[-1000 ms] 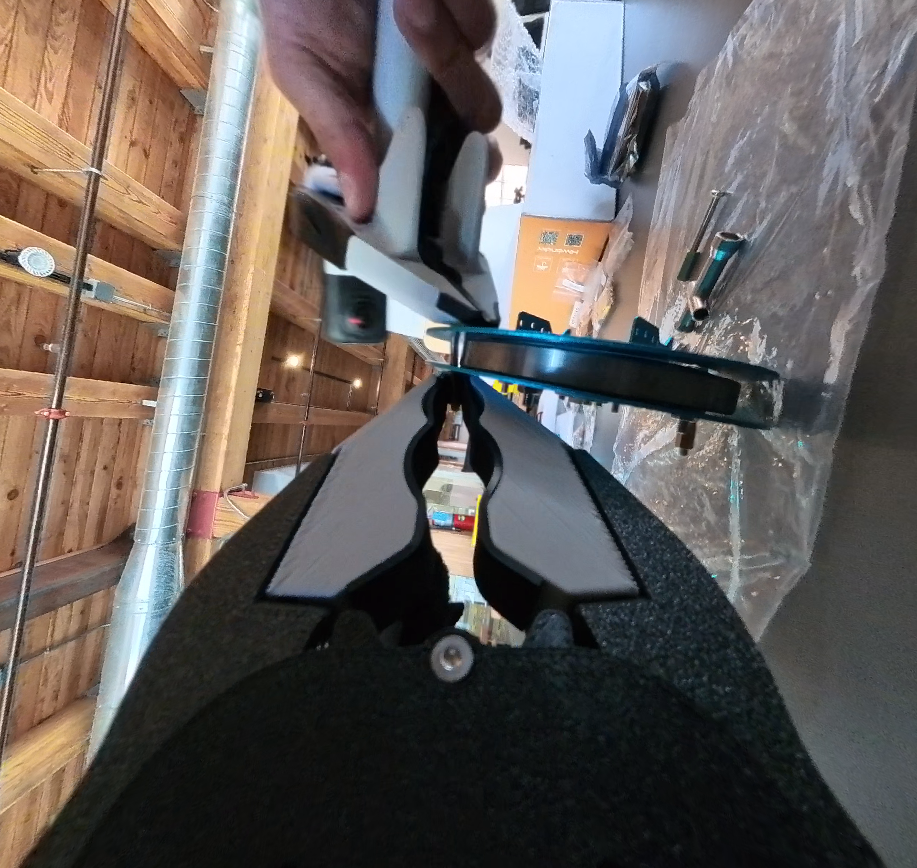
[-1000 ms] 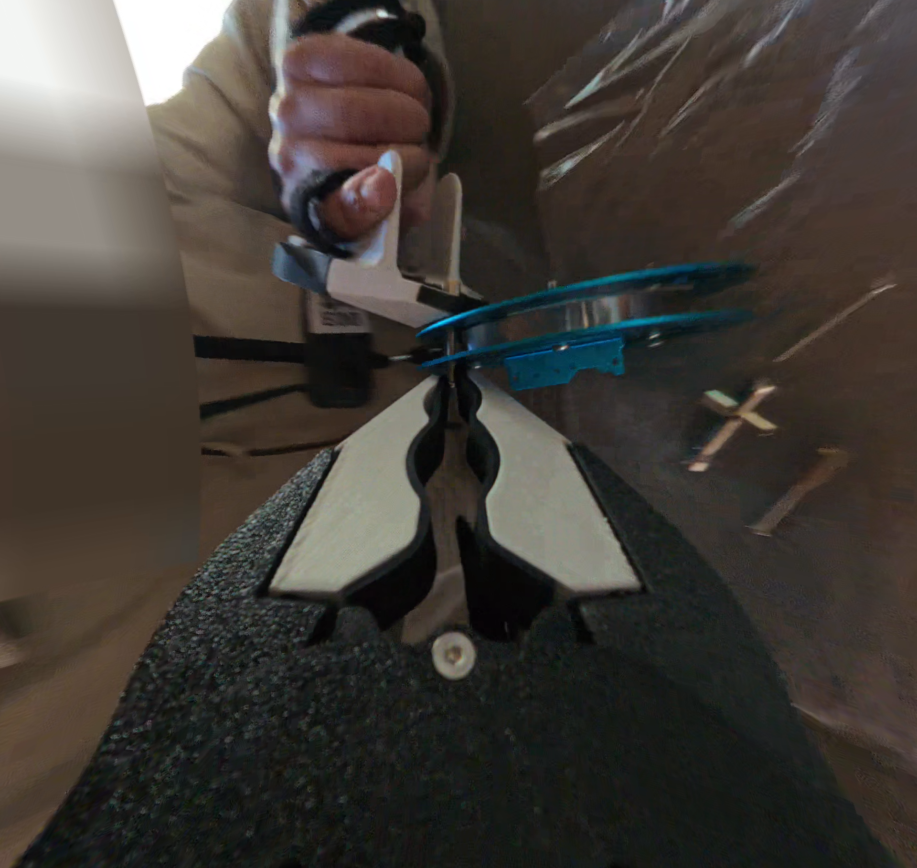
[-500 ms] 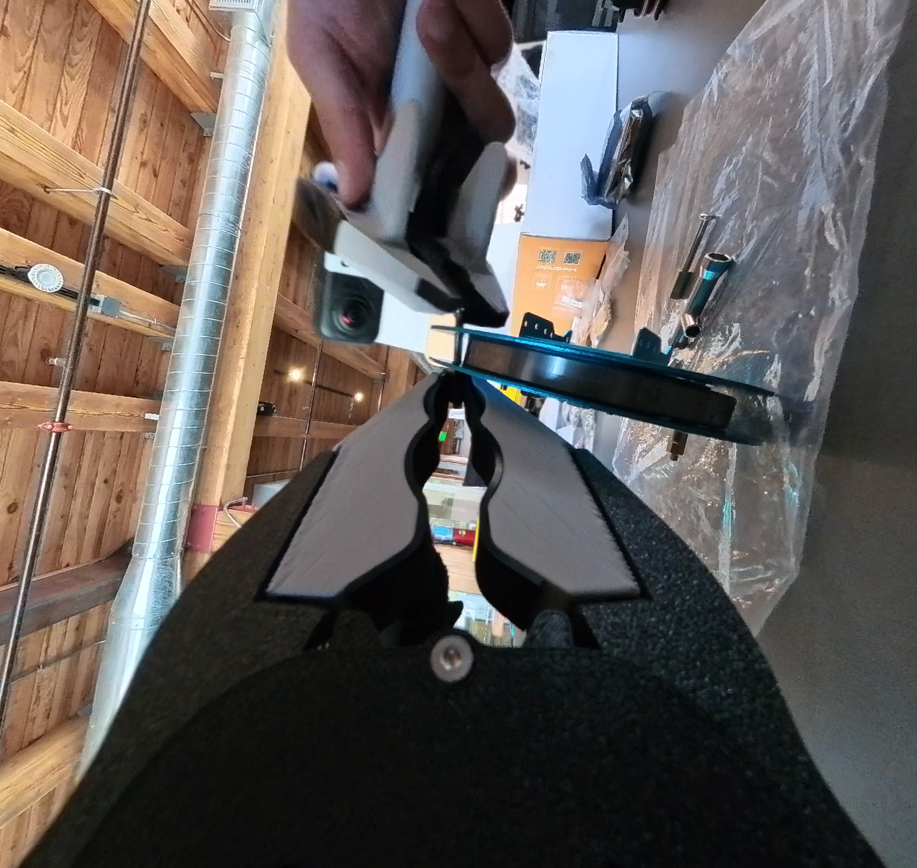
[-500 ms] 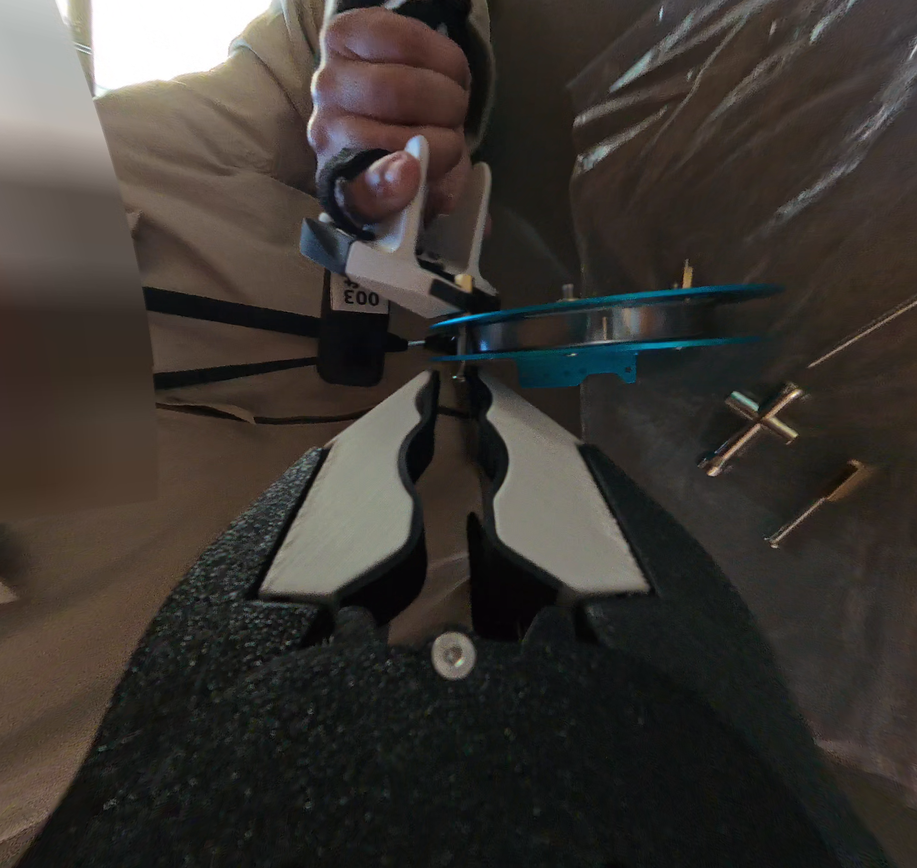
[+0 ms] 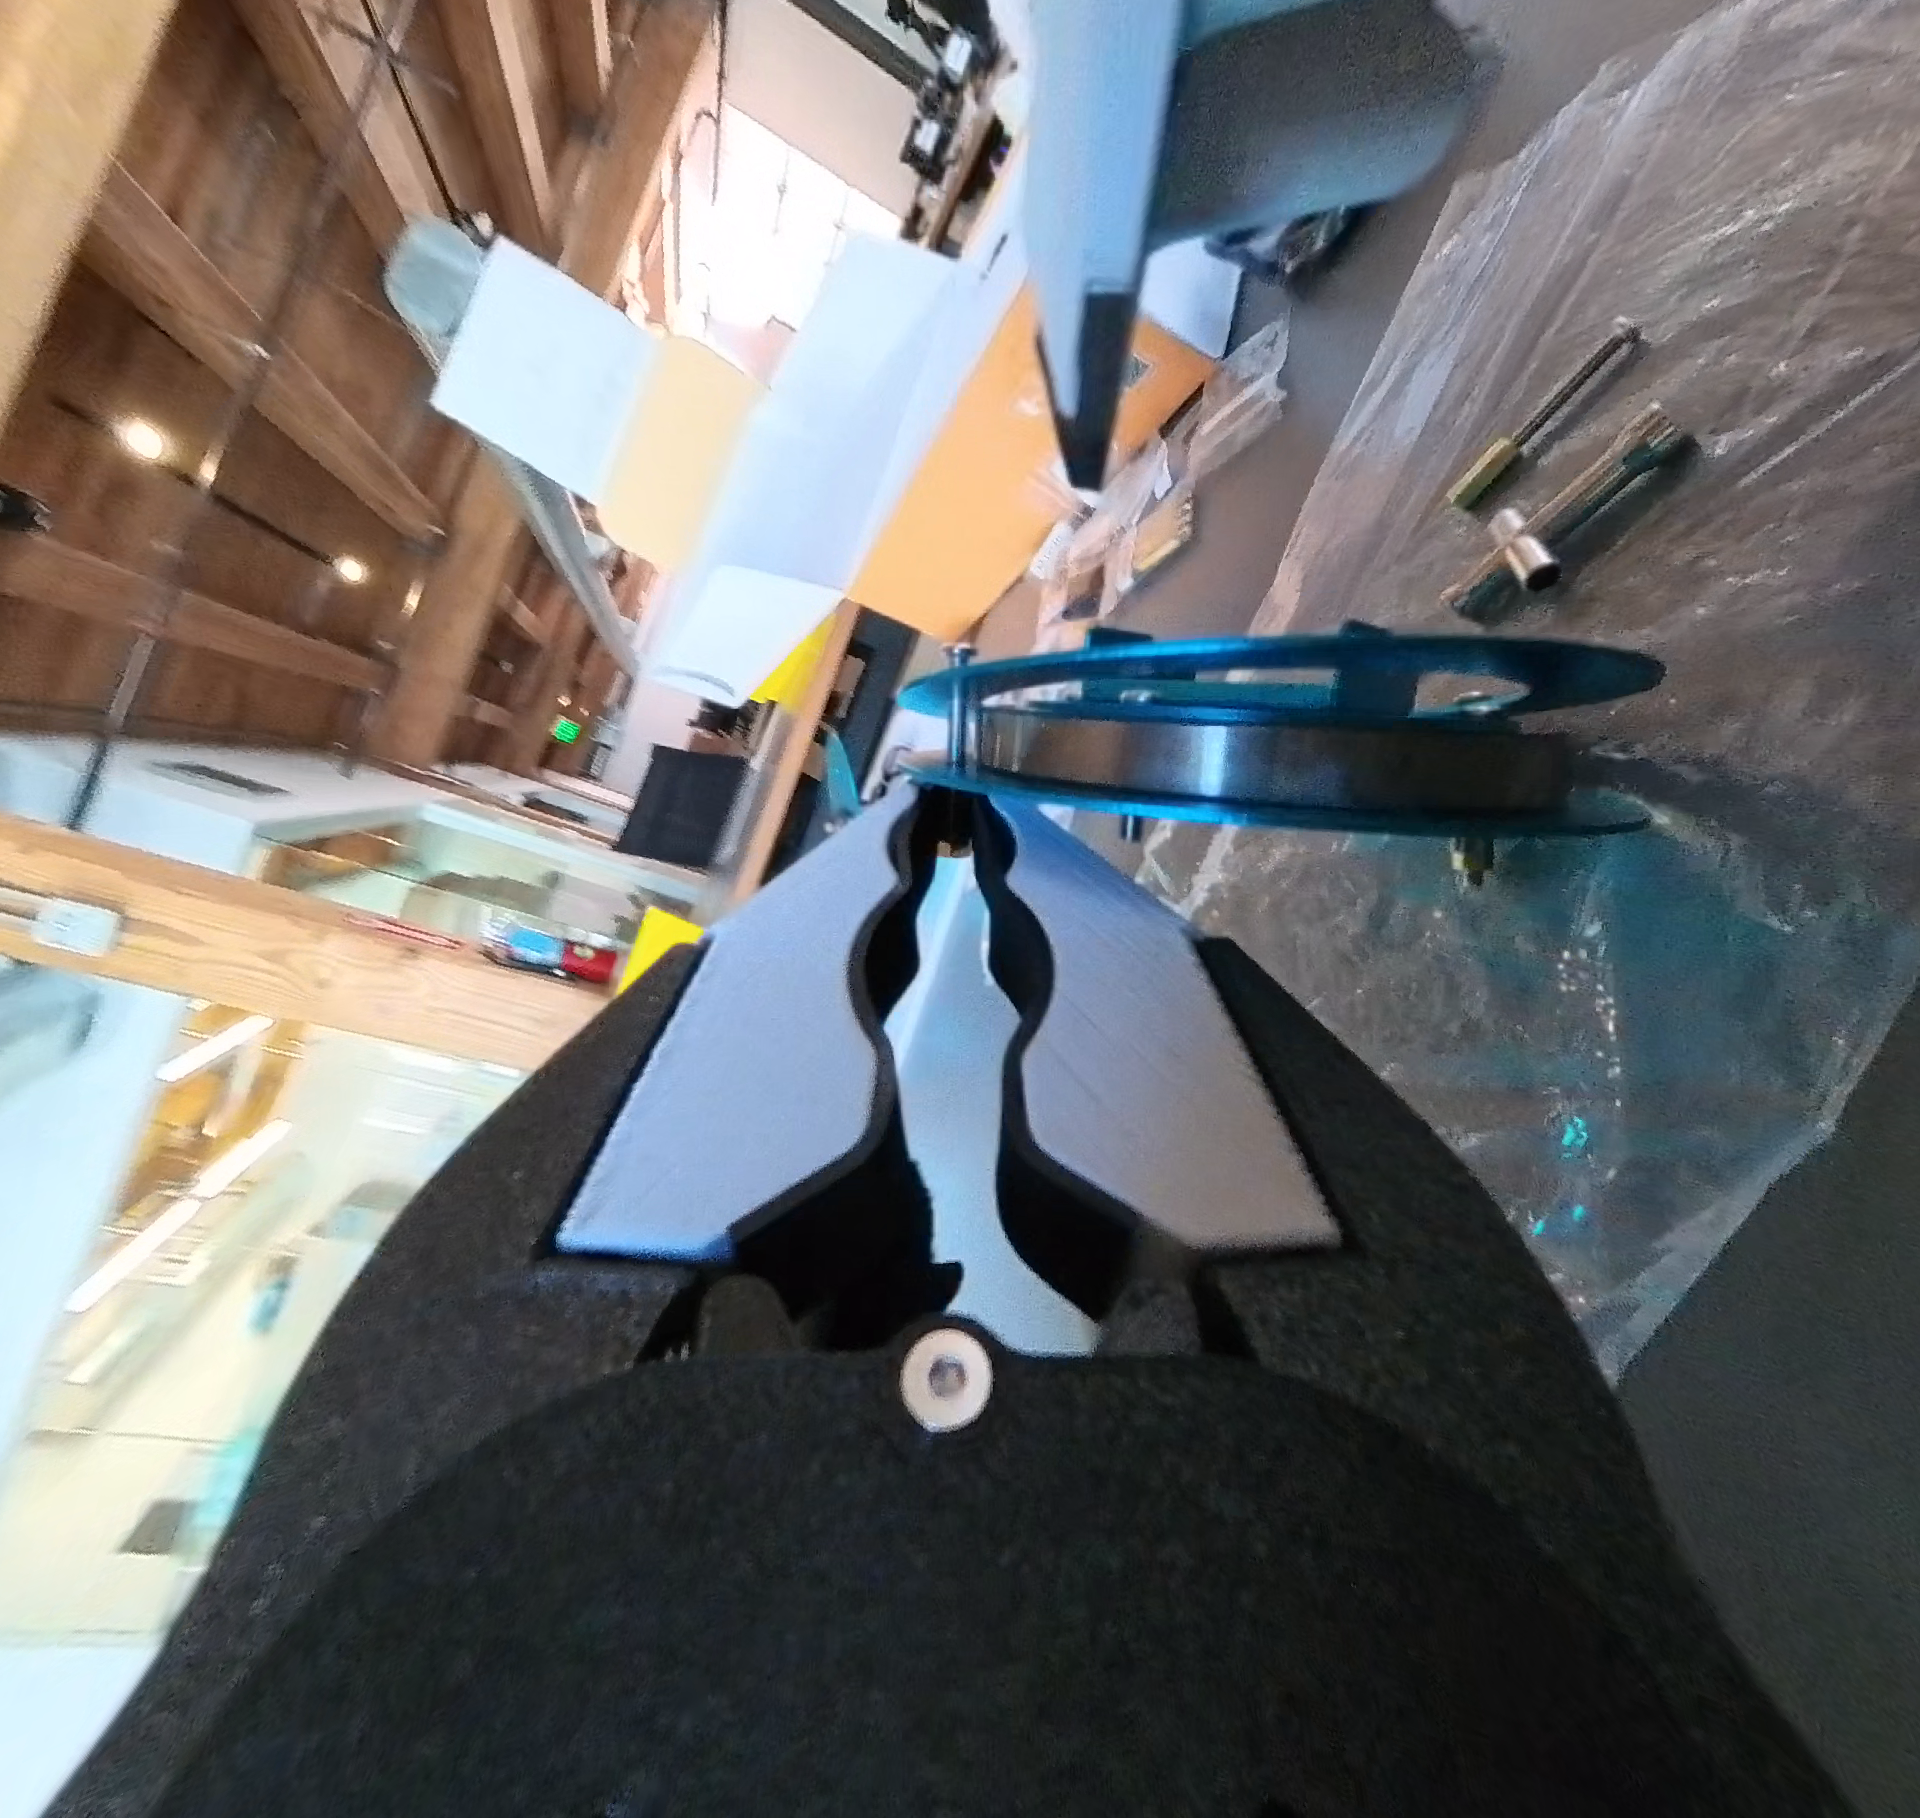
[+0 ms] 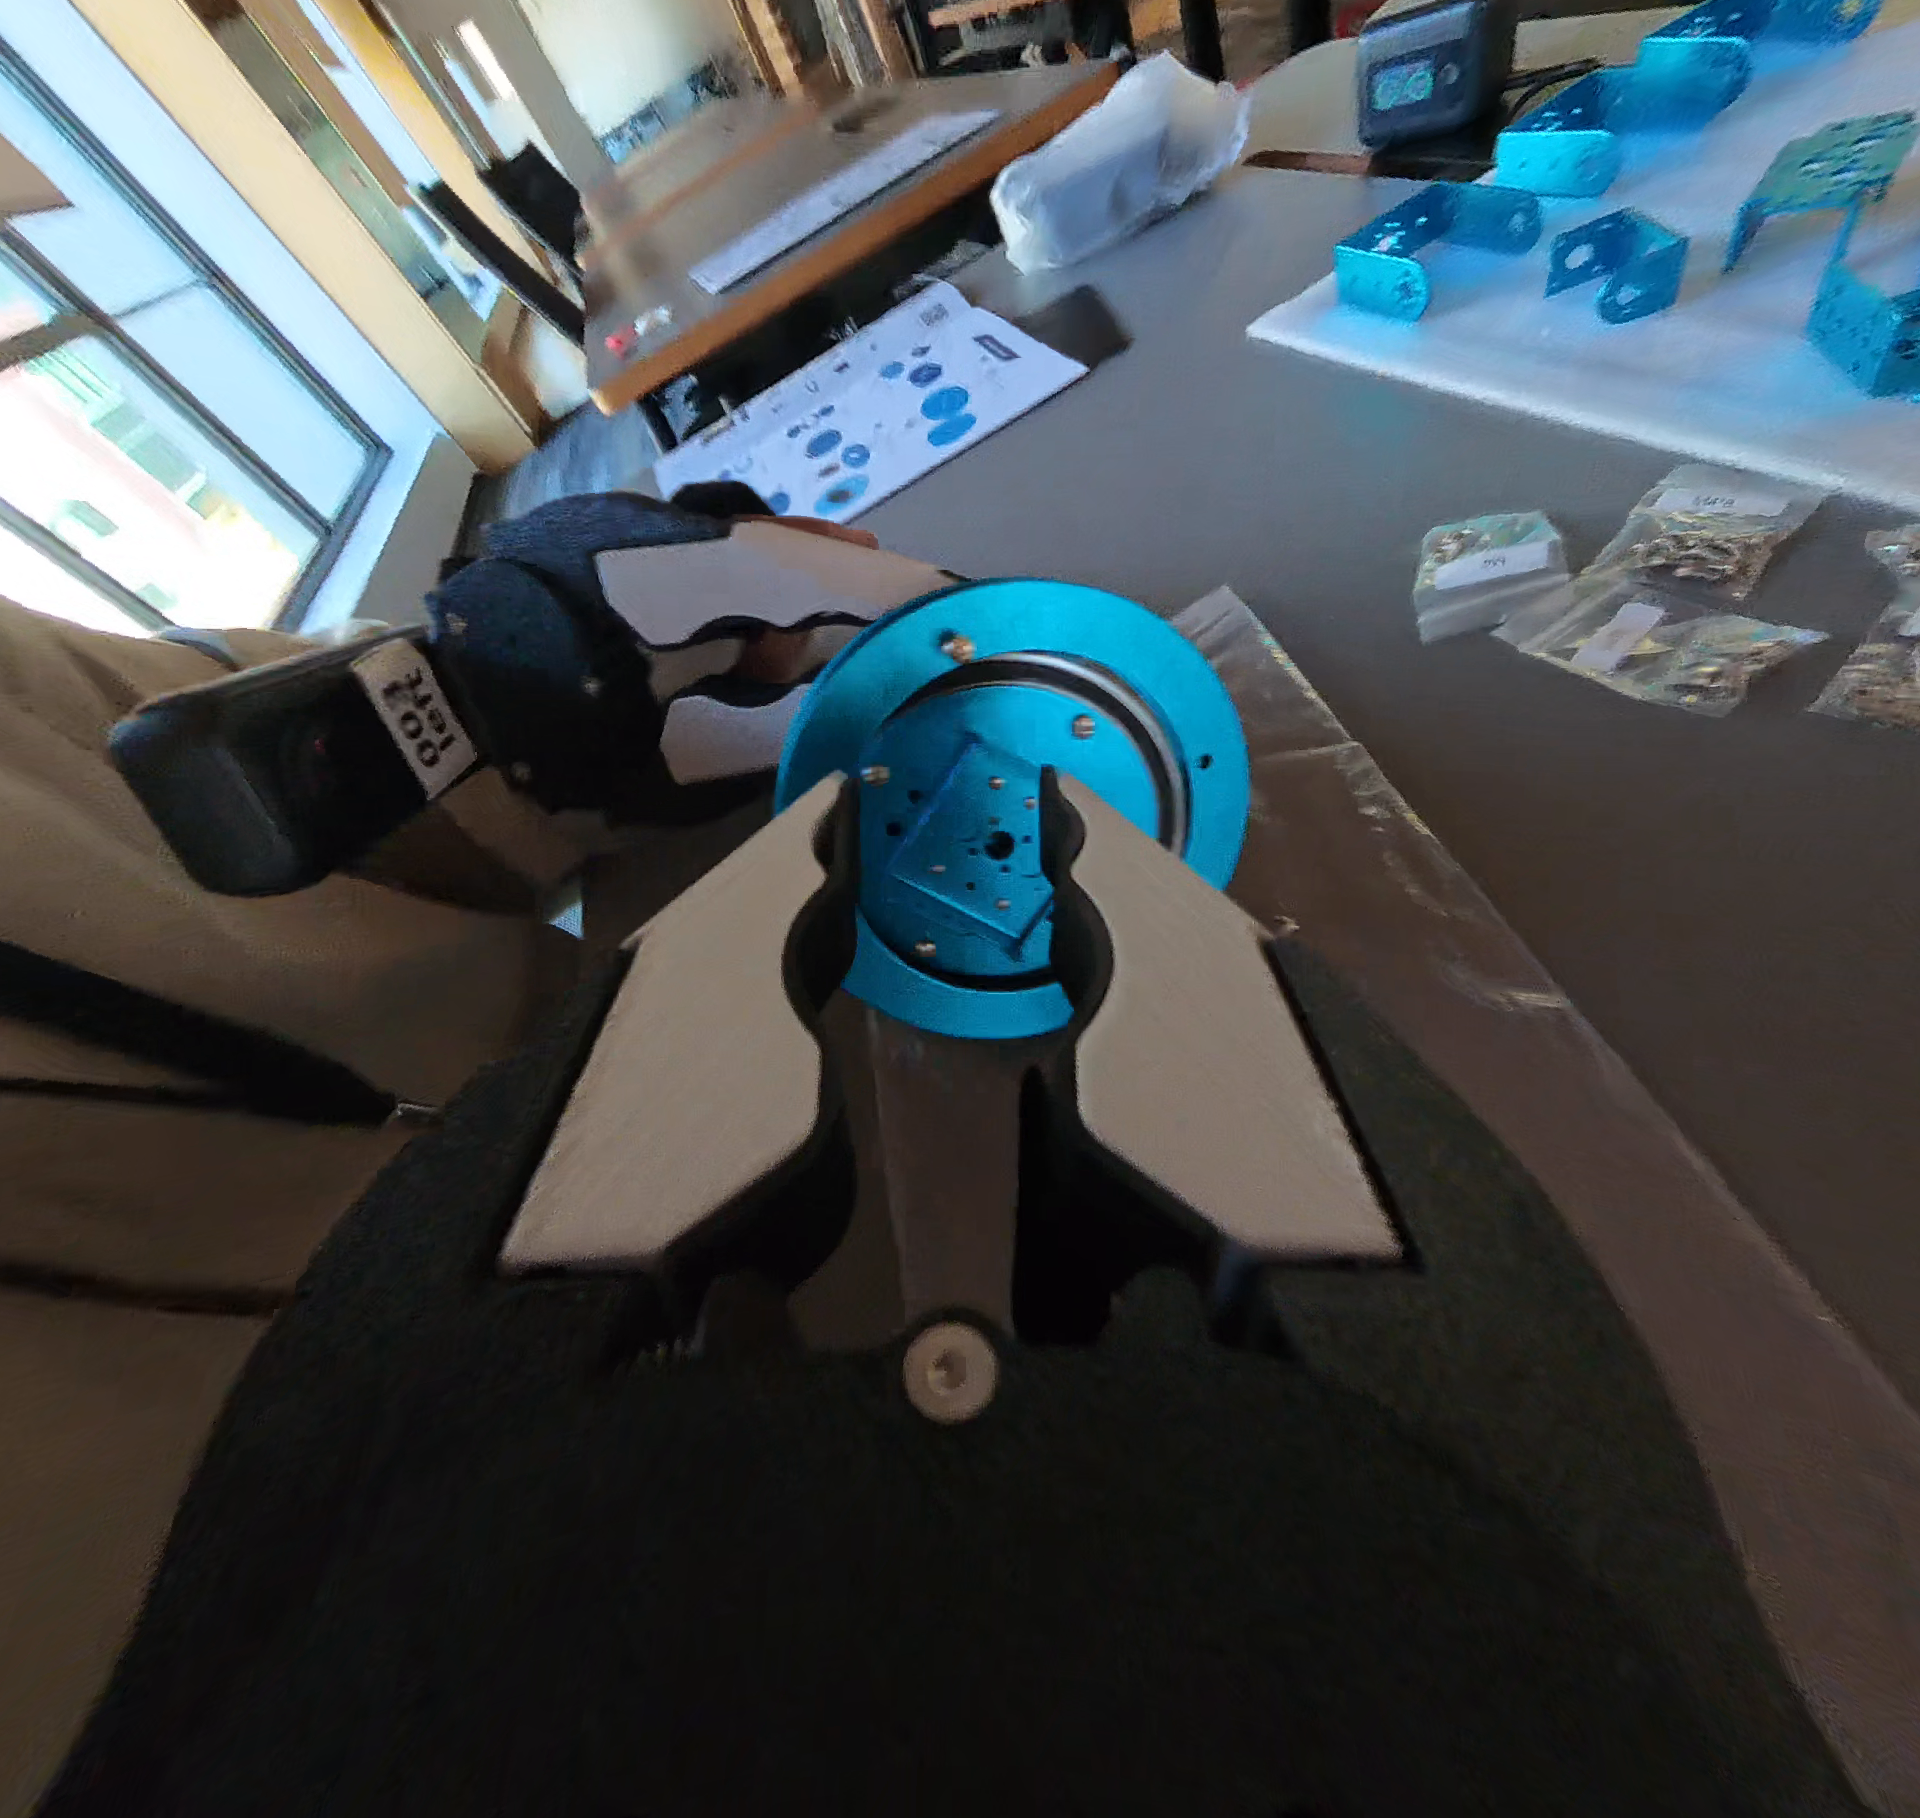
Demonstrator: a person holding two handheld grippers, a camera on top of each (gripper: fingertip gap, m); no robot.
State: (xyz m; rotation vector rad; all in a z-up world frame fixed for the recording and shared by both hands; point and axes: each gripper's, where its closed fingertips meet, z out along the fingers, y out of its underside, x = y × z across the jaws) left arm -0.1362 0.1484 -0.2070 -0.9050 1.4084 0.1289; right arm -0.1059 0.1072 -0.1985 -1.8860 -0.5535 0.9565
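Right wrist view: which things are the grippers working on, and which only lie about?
In hand: round blue metal two-plate assembly, left gripper shut on its edge, right gripper open near it.
Lying about: blue metal brackets, clear hardware bags, printed paper sheet, metal hand tools.

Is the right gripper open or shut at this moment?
Open. In the right wrist view, the right gripper has its fingertips spread apart, with the blue disc assembly visible in the gap between them, not clamped.
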